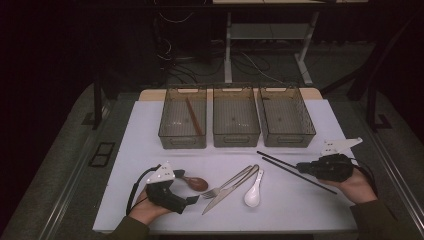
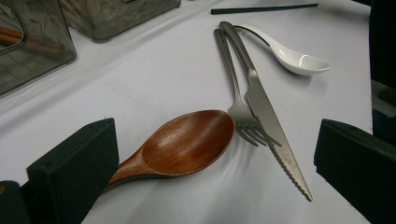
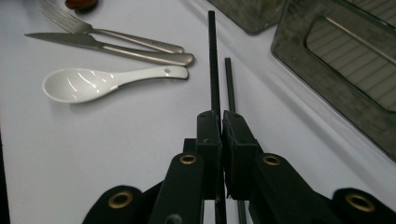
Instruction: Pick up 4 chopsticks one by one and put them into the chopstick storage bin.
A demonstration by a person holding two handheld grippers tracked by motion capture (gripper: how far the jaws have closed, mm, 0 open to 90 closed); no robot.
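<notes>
My right gripper [image 1: 301,165] [image 3: 221,122] is shut on one black chopstick [image 3: 213,60] [image 1: 277,159], which runs out past the jaw tips. A second black chopstick [image 3: 229,84] [image 1: 300,177] lies just beside it on the white mat [image 1: 145,155]. My left gripper [image 1: 189,190] [image 2: 215,154] rests low on the mat with its jaws open. A wooden spoon [image 2: 187,142] [image 1: 196,183] lies between them, its handle close to the left jaw and the pads apart from it. A fork [image 2: 231,79] [image 1: 226,183], a knife [image 2: 271,126] [image 1: 231,191] and a white ceramic spoon [image 2: 299,60] [image 1: 253,193] [image 3: 93,81] lie mid-mat.
Three clear grey bins [image 1: 182,142] [image 1: 236,140] [image 1: 290,140] stand in a row at the back of the mat. The left one holds a brown wooden stick [image 1: 194,118]. In the right gripper view a bin wall [image 3: 327,93] is close on the right.
</notes>
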